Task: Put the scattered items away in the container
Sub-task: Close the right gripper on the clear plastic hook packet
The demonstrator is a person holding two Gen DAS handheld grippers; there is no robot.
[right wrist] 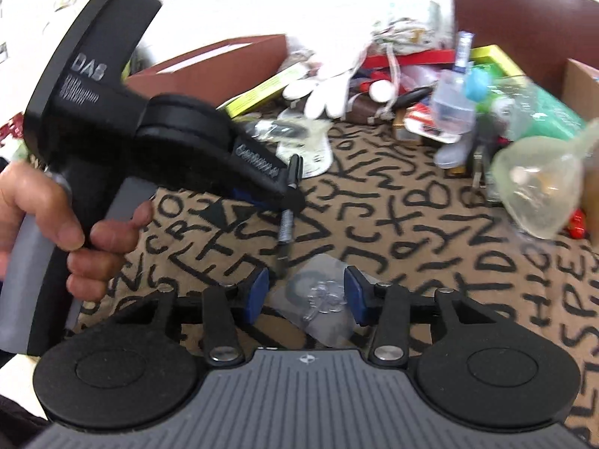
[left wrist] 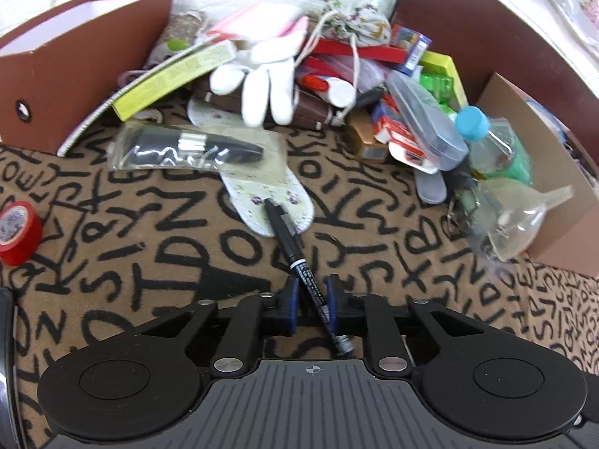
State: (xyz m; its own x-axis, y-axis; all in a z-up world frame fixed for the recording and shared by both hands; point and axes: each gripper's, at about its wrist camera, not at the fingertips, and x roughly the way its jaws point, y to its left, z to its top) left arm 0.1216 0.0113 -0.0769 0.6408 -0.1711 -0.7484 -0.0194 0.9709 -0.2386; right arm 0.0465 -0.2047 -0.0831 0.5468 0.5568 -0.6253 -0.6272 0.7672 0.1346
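My left gripper (left wrist: 312, 293) is shut on a black pen (left wrist: 290, 235) and holds it just above the lettered cloth; the pen also shows in the right wrist view (right wrist: 290, 202), gripped by the left gripper (right wrist: 290, 198). My right gripper (right wrist: 306, 293) is open, its blue pads either side of a small clear bag of hardware (right wrist: 318, 299) lying on the cloth. A brown open container (left wrist: 56, 71) stands at the back left. A heap of scattered items with a white glove (left wrist: 262, 78) lies behind.
A red tape roll (left wrist: 17, 234) sits at the left. A cardboard box (left wrist: 543, 157) stands at the right with a clear funnel (left wrist: 524, 213) and a blue-capped bottle (left wrist: 483, 131) before it. A bagged black tool (left wrist: 194, 147) lies on a floral insole (left wrist: 269, 198).
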